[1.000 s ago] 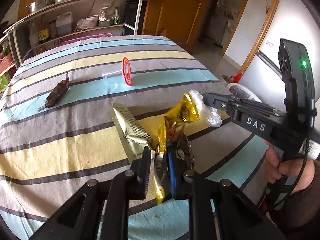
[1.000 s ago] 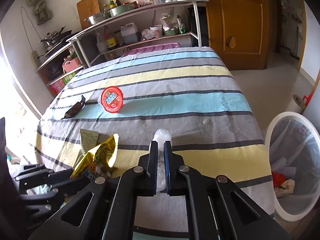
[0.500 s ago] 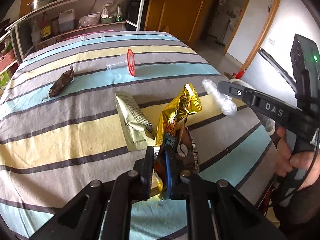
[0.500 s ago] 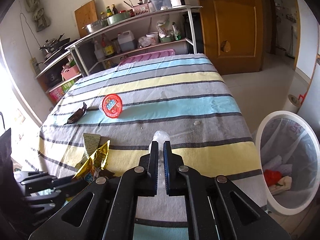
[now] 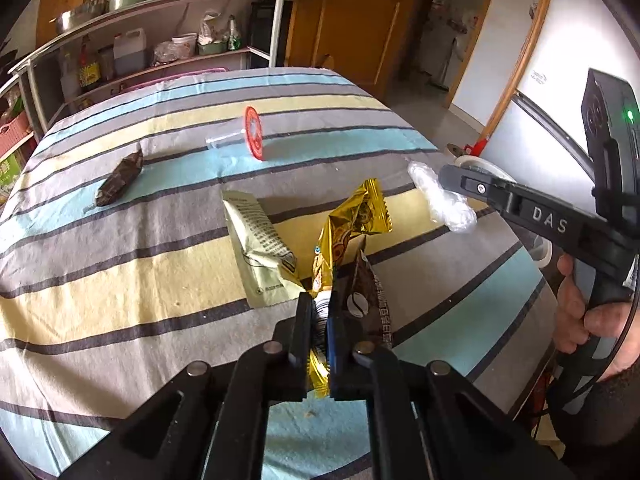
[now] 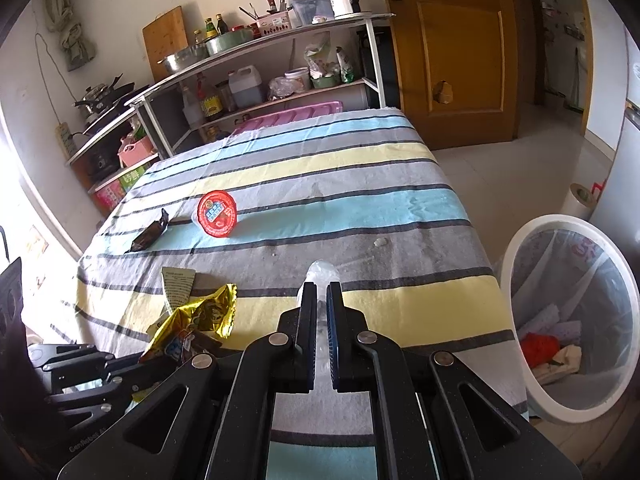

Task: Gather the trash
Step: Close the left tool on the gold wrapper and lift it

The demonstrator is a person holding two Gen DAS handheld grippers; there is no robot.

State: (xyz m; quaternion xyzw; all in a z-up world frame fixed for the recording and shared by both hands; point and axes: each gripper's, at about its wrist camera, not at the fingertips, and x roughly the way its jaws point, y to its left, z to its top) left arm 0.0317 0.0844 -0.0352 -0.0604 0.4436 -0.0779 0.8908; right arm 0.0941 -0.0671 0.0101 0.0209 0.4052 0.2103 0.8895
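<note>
Fingers on my left gripper (image 5: 319, 322) are squeezed nearly shut on a bunch of wrappers: a gold wrapper (image 5: 352, 220) that sticks up, and a brown wrapper (image 5: 370, 300) beside it. A pale green packet (image 5: 260, 252) touches the bunch, but I cannot tell if it is pinched or just lying on the cloth (image 5: 120, 280).

My right gripper (image 6: 319, 334) is also squeezed nearly shut. It holds a clear plastic wad (image 6: 321, 276), which pokes out past the tips. In the left view the wad (image 5: 442, 198) hangs above the table edge.

More trash is farther out on the cloth: a dark wrapper (image 5: 120, 178) and a cup with a red lid (image 5: 253, 136), tipped on its side. They lie near each other, well apart from both grippers.

The bin (image 6: 520, 248) stands on the floor, just past the right side of the table. It has a bag inside and some trash already.

I think the step now is to carry both loads to the bin. To do it well, I should keep both grips tight until each load is over the opening, not over the rim. The right one goes first, since it is closer. The wrappers are floppy and light, so I would move slowly so none slip out. Then I let go low inside the bag.
</note>
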